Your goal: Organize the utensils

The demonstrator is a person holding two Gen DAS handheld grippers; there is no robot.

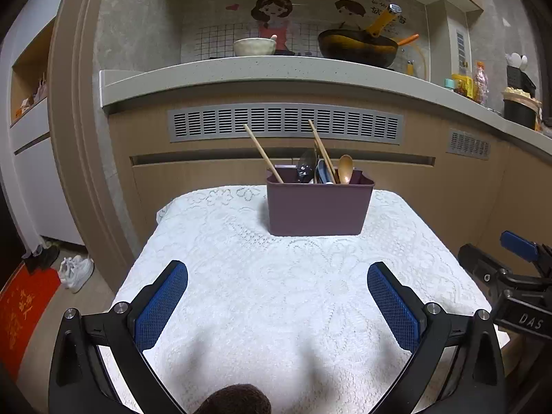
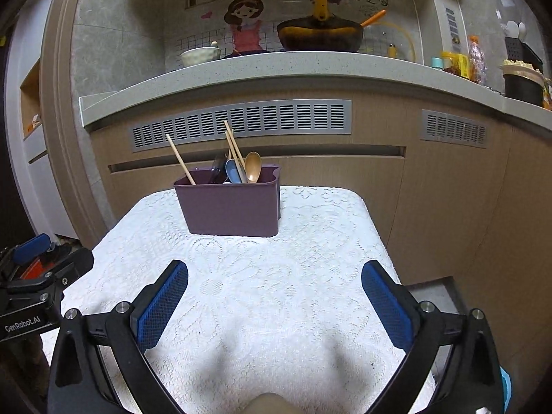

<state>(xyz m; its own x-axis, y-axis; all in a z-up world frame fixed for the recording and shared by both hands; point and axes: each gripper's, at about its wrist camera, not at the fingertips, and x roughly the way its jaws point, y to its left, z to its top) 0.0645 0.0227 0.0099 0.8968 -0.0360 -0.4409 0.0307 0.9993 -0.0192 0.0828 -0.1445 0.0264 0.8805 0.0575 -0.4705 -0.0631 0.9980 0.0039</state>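
Note:
A purple utensil bin (image 1: 319,207) (image 2: 233,207) stands at the far end of a table under a white lace cloth (image 1: 276,293) (image 2: 258,293). In it lean wooden chopsticks (image 1: 264,154) (image 2: 181,158), a wooden spoon (image 1: 345,169) (image 2: 253,167), a blue spoon (image 2: 233,172) and a dark utensil (image 1: 307,167). My left gripper (image 1: 277,276) hangs open over the near half of the cloth, nothing between its blue pads. My right gripper (image 2: 275,274) is open and empty too, well short of the bin. Each gripper shows at the edge of the other's view.
A kitchen counter (image 1: 241,69) (image 2: 276,65) runs behind the table, with a bowl (image 1: 255,46), a dark wok (image 1: 358,46) and jars at the right. Cabinet fronts with vent grilles sit below it. White shoes (image 1: 76,270) and a red mat (image 1: 20,314) lie on the floor left.

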